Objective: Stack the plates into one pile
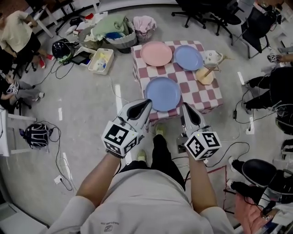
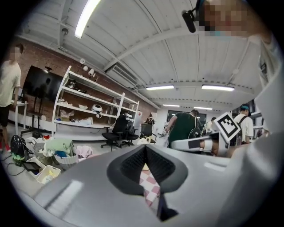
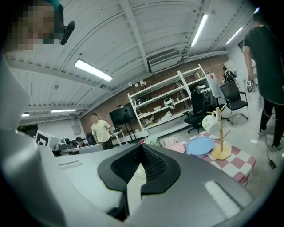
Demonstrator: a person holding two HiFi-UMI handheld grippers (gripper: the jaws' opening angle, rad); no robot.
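Three plates lie apart on a small table (image 1: pixel 206 98) with a red-and-white checked cloth. A large blue plate (image 1: pixel 162 93) is at the near edge, a pink plate (image 1: pixel 156 53) at the far left and a smaller blue plate (image 1: pixel 188 57) at the far right. My left gripper (image 1: pixel 147 103) is shut and empty, its tip over the near left rim of the large blue plate. The right gripper (image 1: pixel 185 107), also shut and empty, hovers at the table's near edge. The right gripper view shows the pink plate (image 3: pixel 174 148) and the blue plate (image 3: pixel 200 145) far ahead.
A wooden mug tree (image 1: pixel 208 69) with a white mug stands at the table's right side. On the floor behind the table are a laundry basket (image 1: pixel 120 34), a pink basket (image 1: pixel 144 25) and a white bin (image 1: pixel 101 61). Cables, bags, office chairs (image 1: pixel 215 13) and seated people ring the area.
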